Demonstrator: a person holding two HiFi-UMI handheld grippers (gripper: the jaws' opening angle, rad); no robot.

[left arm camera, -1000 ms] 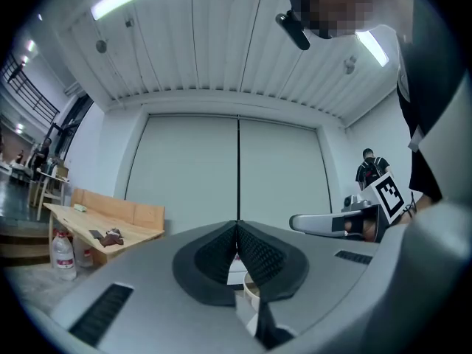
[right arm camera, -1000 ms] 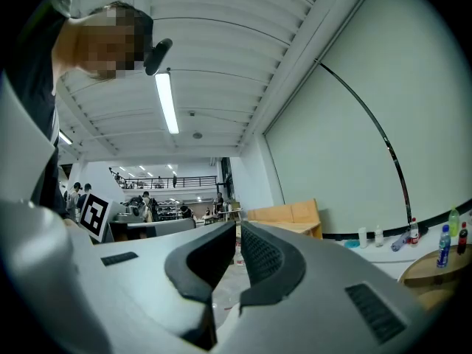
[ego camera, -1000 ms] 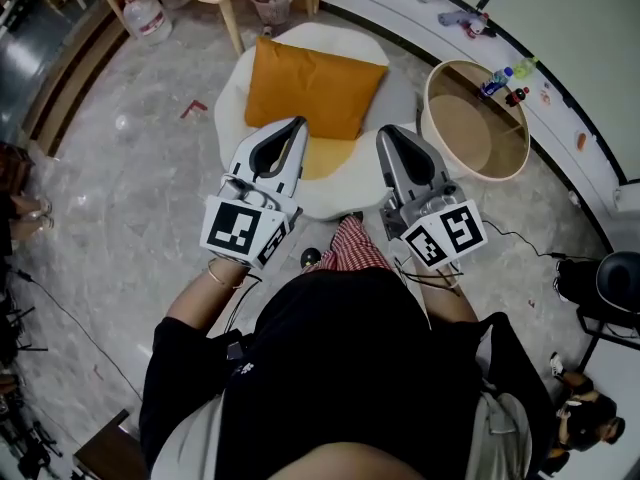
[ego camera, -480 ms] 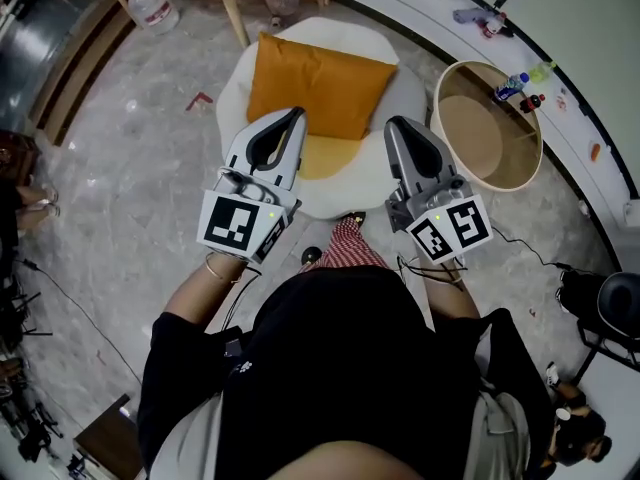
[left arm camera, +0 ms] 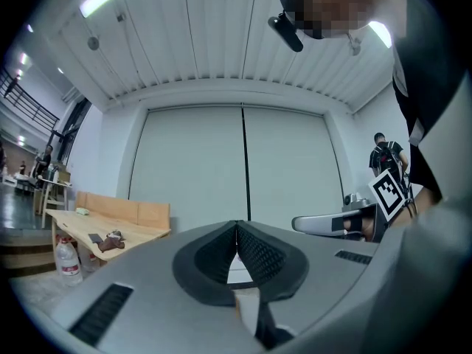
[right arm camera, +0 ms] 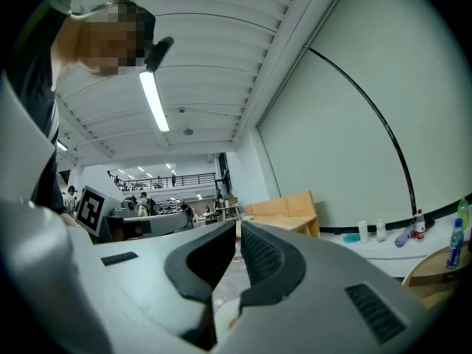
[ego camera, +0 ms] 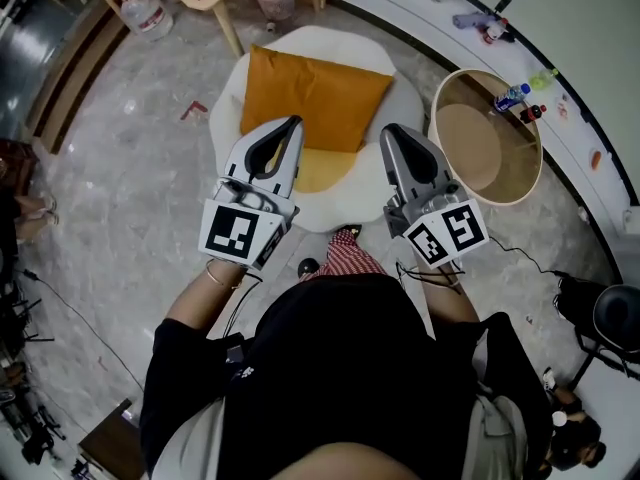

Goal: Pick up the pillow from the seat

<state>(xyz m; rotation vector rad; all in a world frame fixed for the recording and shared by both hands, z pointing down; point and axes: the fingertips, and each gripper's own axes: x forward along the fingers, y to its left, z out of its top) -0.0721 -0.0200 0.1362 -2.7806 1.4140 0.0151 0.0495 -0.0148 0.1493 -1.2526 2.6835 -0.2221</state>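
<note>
Ahead, pillow lies beyond left hand-held gripper.

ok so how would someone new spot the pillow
Find the white seat in the middle of the grey floor, left of the round tub. The pillow lies on its far half: a square orange cushion, darker than the seat's yellow patch beside it.

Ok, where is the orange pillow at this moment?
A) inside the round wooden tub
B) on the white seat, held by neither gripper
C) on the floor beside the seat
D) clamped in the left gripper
B: the orange pillow rests on the white seat, while the left gripper and right gripper are both shut with nothing between their jaws.
</note>
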